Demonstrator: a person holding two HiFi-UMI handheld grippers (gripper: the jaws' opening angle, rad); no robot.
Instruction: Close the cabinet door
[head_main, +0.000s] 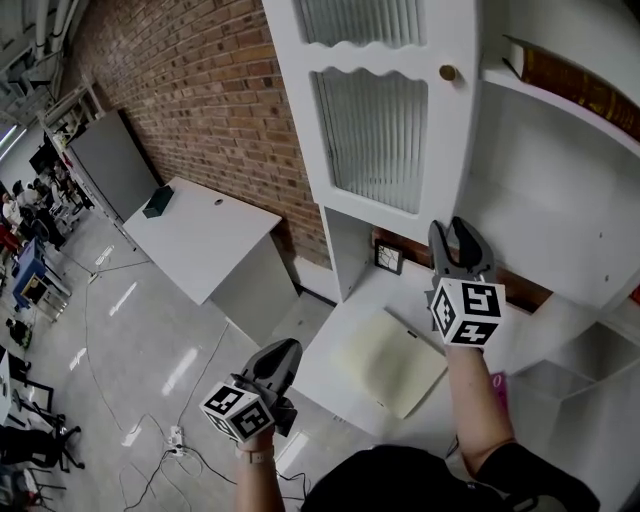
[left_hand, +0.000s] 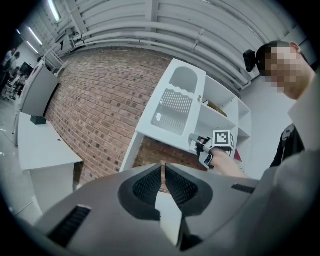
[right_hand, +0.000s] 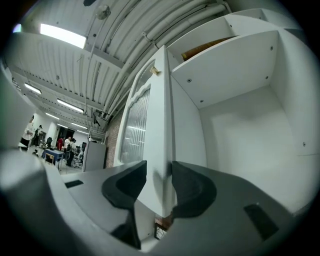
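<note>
The white cabinet door (head_main: 370, 110) with ribbed glass panels and a small brass knob (head_main: 447, 72) stands swung open from the cabinet (head_main: 560, 190). My right gripper (head_main: 459, 232) is raised at the door's lower free edge. In the right gripper view, that edge (right_hand: 162, 115) runs between the two pads of the right gripper (right_hand: 159, 172), and both pads lie against it. My left gripper (head_main: 285, 350) hangs low on the left, away from the cabinet, shut with nothing in it. The left gripper view looks past the shut left gripper (left_hand: 163, 170) towards the door (left_hand: 175, 105) and the right gripper (left_hand: 200, 145).
A pale yellow sheet (head_main: 390, 360) lies on the cabinet's counter (head_main: 330, 340), with a small framed picture (head_main: 388, 258) at the back. A white table (head_main: 200, 235) stands along the brick wall (head_main: 200, 90) on the left. Cables (head_main: 180, 450) trail over the floor.
</note>
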